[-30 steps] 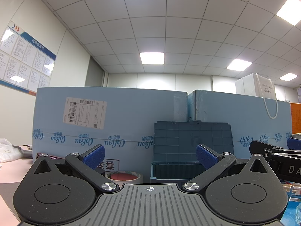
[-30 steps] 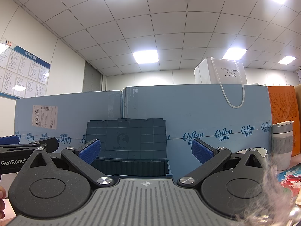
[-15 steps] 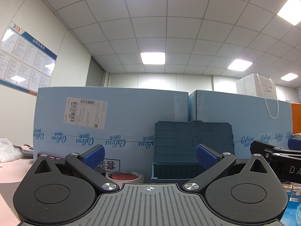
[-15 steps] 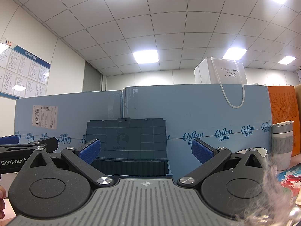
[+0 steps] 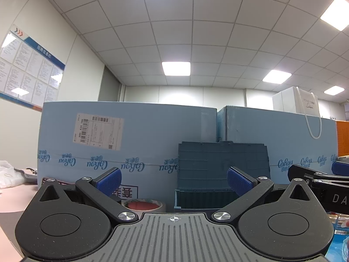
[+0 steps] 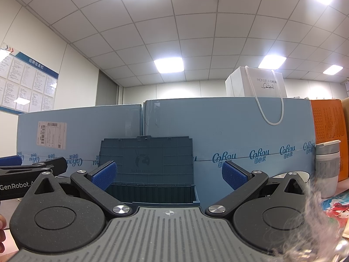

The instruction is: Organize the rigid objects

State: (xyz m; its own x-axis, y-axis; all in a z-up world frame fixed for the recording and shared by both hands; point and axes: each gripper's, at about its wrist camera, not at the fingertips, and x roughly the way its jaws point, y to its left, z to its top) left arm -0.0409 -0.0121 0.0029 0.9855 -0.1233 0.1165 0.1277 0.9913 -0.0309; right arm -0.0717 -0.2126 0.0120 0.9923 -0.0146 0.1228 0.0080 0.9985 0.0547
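your right gripper (image 6: 169,174) faces the open teal bin (image 6: 152,187) dead ahead; your left gripper (image 5: 173,180) sees it right of centre. both spread, empty; tape roll (image 5: 142,205) probably nearest left.

Blue cartons (image 5: 130,135) wall off the back. Dark bin (image 6: 152,193) stands before them with its lid (image 6: 146,159) upright; its mouth is open from above. Tape roll (image 5: 142,205) sits left of the bin, a mug (image 6: 327,168) to the right. Both tongs gape wide.
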